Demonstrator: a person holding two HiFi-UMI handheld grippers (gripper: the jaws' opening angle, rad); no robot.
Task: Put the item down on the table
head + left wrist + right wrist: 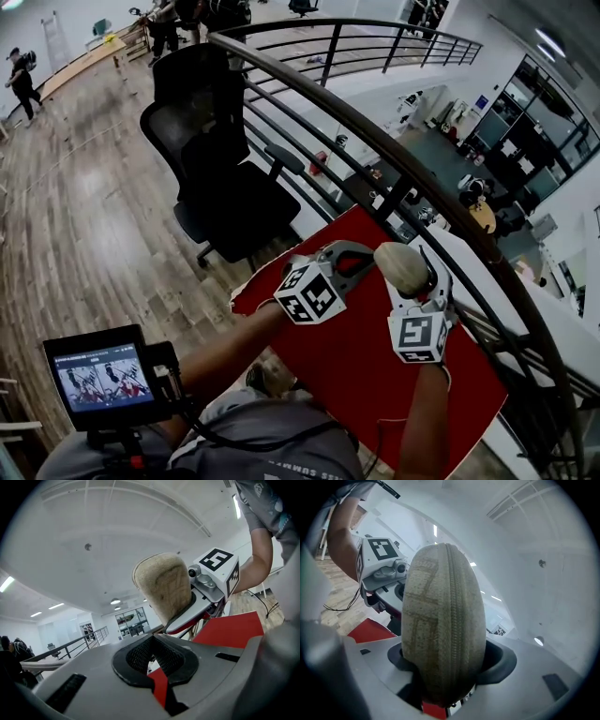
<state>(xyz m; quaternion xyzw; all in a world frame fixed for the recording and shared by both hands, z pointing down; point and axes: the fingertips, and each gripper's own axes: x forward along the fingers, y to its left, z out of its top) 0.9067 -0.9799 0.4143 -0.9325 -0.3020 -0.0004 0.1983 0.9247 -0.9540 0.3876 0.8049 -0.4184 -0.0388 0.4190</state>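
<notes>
A beige woven pouch (401,267) with a zip along its edge is held upright above the red table (361,384). My right gripper (419,284) is shut on it, and in the right gripper view the pouch (443,620) fills the space between the jaws of the right gripper (445,677). My left gripper (366,253) hovers just left of the pouch, its curved jaws shut into a loop with nothing inside. The left gripper view shows the left gripper (154,658) with nothing in it and the pouch (164,590) beyond it, apart from its tips.
A dark metal railing (422,178) curves right behind the red table, with a lower floor beyond it. A black office chair (216,159) stands on the wooden floor to the left. A small monitor (103,375) sits near my left side.
</notes>
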